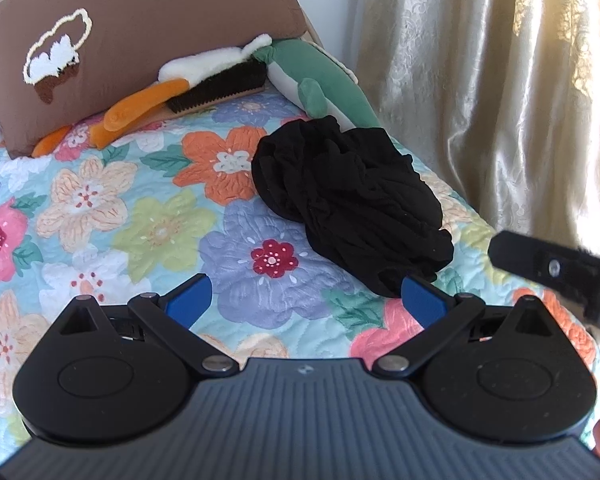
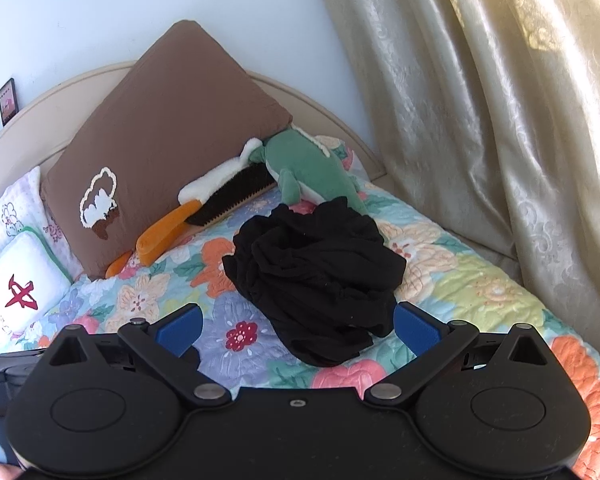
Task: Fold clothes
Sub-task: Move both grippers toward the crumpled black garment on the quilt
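A crumpled black garment (image 1: 352, 208) lies in a heap on the floral quilt (image 1: 140, 208) of a bed. It also shows in the right wrist view (image 2: 320, 276). My left gripper (image 1: 306, 300) is open and empty, just short of the heap's near edge. My right gripper (image 2: 296, 328) is open and empty, its jaws on either side of the heap's near end, held above the quilt (image 2: 480, 292). Part of the right gripper's body (image 1: 560, 272) shows at the right edge of the left wrist view.
A brown pillow (image 2: 160, 140) leans on the headboard. A green plush toy (image 2: 312, 172), a brush (image 2: 236, 196) and an orange-billed plush (image 2: 168, 232) lie behind the garment. A cream curtain (image 2: 500, 120) hangs at the right. White pillows (image 2: 16, 276) sit at the left.
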`<state>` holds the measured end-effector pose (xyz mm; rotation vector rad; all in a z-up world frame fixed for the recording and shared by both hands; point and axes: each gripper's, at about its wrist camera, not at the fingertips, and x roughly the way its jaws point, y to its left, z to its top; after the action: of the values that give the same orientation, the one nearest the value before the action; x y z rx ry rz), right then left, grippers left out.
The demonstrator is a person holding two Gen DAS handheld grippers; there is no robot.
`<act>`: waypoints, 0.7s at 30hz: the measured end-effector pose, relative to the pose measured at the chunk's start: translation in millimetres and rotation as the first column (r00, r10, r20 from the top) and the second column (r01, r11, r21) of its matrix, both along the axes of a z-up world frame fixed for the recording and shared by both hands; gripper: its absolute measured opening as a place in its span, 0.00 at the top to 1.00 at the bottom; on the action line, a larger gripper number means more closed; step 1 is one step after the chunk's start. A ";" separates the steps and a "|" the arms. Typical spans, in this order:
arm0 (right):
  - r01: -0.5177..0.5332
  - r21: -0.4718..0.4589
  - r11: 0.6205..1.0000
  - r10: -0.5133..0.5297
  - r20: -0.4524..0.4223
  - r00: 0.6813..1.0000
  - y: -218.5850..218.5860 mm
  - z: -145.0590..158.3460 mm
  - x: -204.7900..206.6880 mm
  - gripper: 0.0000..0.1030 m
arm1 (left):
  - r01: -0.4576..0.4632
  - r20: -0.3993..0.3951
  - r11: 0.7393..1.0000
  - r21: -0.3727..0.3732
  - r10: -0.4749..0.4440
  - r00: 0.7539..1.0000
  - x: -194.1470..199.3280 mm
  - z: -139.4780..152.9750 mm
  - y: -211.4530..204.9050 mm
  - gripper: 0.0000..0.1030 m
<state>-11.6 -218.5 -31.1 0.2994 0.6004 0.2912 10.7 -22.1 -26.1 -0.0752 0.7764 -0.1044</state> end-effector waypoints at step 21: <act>0.020 0.146 0.989 -0.021 0.007 1.000 -3.9 -34.9 58.9 0.00 | -0.045 0.006 0.994 -0.100 0.046 0.999 42.1 -37.4 -2.6 0.00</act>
<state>47.3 -222.3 -66.0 0.4446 0.5680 0.3170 52.7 -24.7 -63.6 -0.1874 0.7601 -0.1004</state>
